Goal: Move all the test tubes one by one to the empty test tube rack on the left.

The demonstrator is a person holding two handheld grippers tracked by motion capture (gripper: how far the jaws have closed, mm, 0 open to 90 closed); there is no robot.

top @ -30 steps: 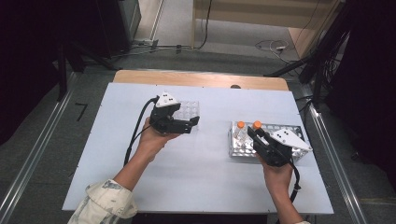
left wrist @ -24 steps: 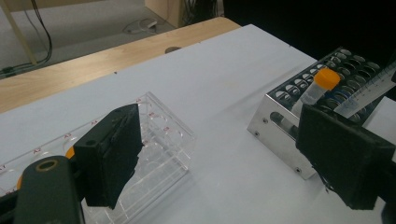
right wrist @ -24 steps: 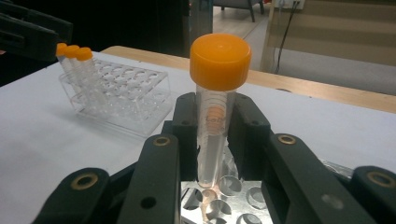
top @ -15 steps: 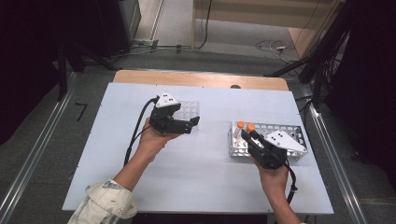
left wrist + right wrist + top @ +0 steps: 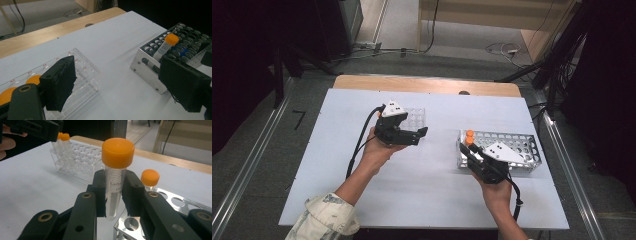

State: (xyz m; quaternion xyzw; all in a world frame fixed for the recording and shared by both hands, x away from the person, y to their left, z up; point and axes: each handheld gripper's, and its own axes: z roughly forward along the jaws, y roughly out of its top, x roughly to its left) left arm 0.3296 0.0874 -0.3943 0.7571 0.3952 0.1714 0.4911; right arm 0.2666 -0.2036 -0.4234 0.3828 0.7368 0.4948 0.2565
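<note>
here the orange-capped tube (image 5: 115, 177) sits upright between the pads of the right claw (image 5: 115, 195), which is clamped on its clear body just below the cap. its lower end hangs over the near corner of the metal rack (image 5: 160, 220), above one of the round holes; in the high view the tube (image 5: 468, 141) shows at the rack's left end, close beside a second orange-capped tube (image 5: 470, 133) that stands in the rack (image 5: 522, 145). in the right gripper view that second tube (image 5: 150, 178) stands just behind and to the right of the held one.

the left claw (image 5: 414, 135) is held apart over the near edge of the clear plastic rack (image 5: 414, 117), its jaws standing wide with nothing between them. in the left gripper view the clear rack (image 5: 85, 75) lies under the left jaw, with orange caps (image 5: 32, 79) at its left end, and the metal rack (image 5: 155, 55) lies across the white surface (image 5: 432, 190) well apart from it.
</note>
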